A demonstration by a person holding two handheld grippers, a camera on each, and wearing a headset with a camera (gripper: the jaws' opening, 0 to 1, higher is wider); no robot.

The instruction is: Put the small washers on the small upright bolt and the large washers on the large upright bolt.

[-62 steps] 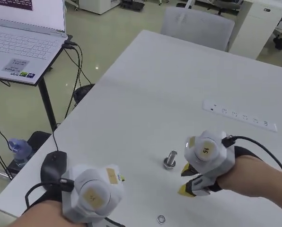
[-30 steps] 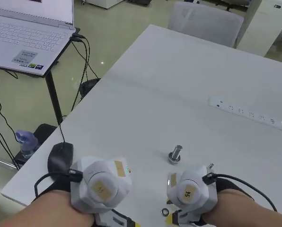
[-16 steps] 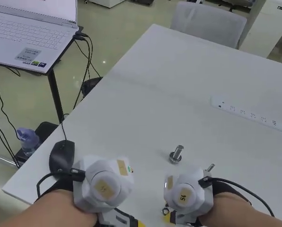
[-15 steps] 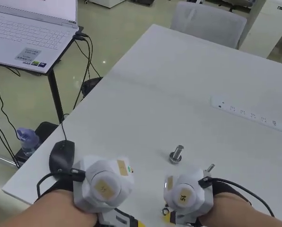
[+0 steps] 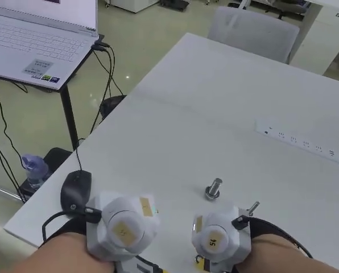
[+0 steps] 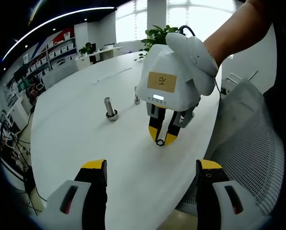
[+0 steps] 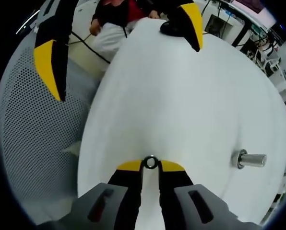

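Two tools are at the near edge of the white bench [image 5: 203,102]. The right tool [image 7: 150,166] has its yellow tips drawn almost together on one small washer [image 7: 150,162], pinched at the very ends of the tips. In the left gripper view that washer sits low at the bench surface; whether it touches the bench I cannot tell. The left tool [image 6: 151,165] is spread wide with nothing between its jaws, and it points at the right tool from close by

Two bolts stand upright on the bench beyond the tools. One is a big bolt [image 5: 213,189], head down. The other is a small bolt [image 5: 252,208], to the right of the big one and nearer the person, just past the right tool's body. Both are apart from the washer; in the right gripper view the big bolt lies off to the right of the pinched washer

One power strip [image 5: 300,142] lies farther back on the bench, well apart from the bolts. One mouse [image 5: 75,190] sits at the bench's left edge, near the left tool. Off the bench to the left there is one laptop [image 5: 33,40] on a stand, with one bottle [image 5: 33,169] on the floor below it. One grey chair [image 5: 255,31] stands at the far end of the bench
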